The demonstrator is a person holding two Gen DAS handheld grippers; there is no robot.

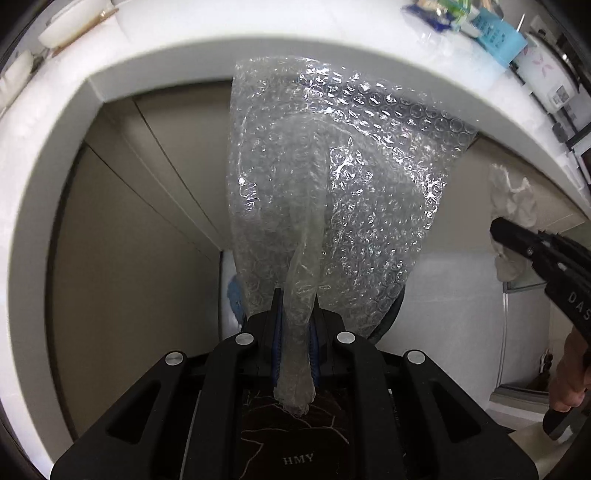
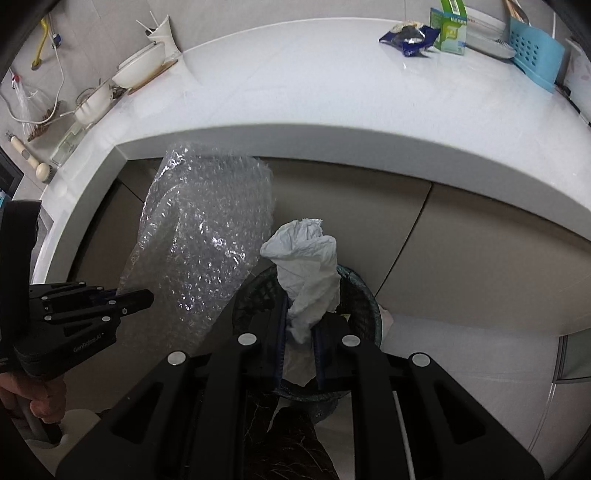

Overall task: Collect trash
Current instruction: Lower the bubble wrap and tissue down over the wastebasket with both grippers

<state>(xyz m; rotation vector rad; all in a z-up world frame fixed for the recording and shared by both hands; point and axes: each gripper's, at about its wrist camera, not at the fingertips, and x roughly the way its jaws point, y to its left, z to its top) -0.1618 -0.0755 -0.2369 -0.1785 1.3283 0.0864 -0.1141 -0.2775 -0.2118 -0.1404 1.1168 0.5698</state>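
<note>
The left gripper has its fingers closed on the twisted neck of a clear sheet of bubble wrap, which fans out ahead of it, held in the air below the edge of the white desk. The sheet looks very light, limp and springy, likely to billow and slip, so the bunched neck seems the surest place to hold it.

To its right, the right gripper has its fingers clamped on a crumpled white paper tissue, pinched low on the wad. It appears soft, weightless and easily torn, and a grip across the thick middle suits it.

Directly beyond the tissue sits a round black mesh waste bin on the floor beside the cabinet fronts. Its inside is mostly hidden by the gripper, so its contents cannot be told. The bubble wrap hangs just left of its rim.

Far right on the desk lie a crumpled blue snack wrapper and a green and white carton, probably still to be collected.
</note>
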